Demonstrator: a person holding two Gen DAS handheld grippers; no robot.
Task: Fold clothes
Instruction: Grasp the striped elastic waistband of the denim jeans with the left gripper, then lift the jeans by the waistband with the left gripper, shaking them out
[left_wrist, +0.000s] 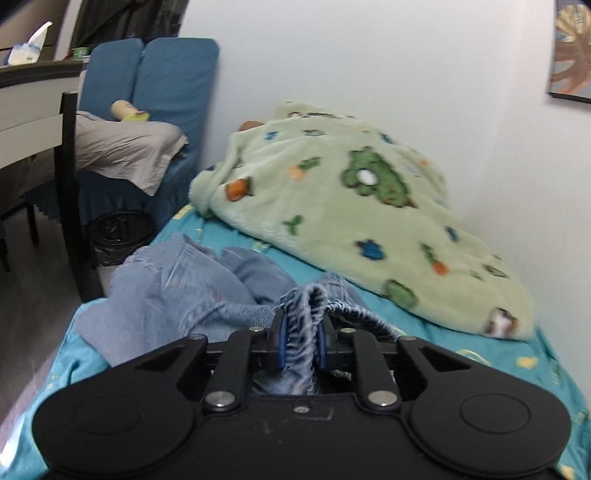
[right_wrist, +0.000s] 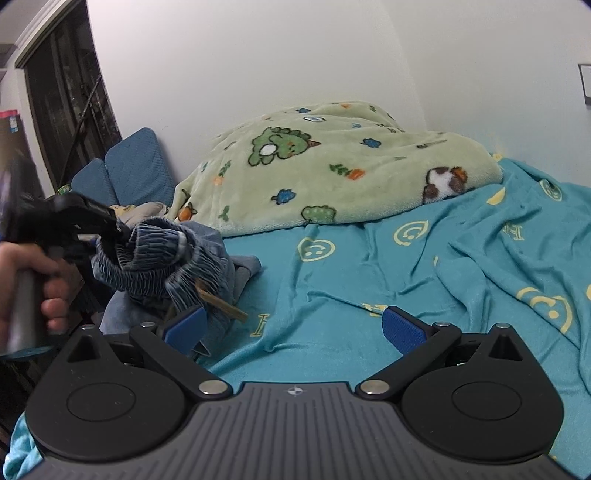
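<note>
The left gripper (left_wrist: 301, 339) pinched the gathered waistband of the blue jeans (left_wrist: 207, 291), which lay bunched at the near left edge of the bed (right_wrist: 351, 280). The right gripper (right_wrist: 295, 328) hung spread over the teal sheet, just beside the jeans, holding nothing. Farther back, a green fleece blanket (right_wrist: 332, 173) lay heaped against the wall (right_wrist: 258, 55).

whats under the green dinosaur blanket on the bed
The green blanket is heaped over a bulky mound on the teal sheet. A small brownish bit pokes out at its far end; the rest is covered.
</note>
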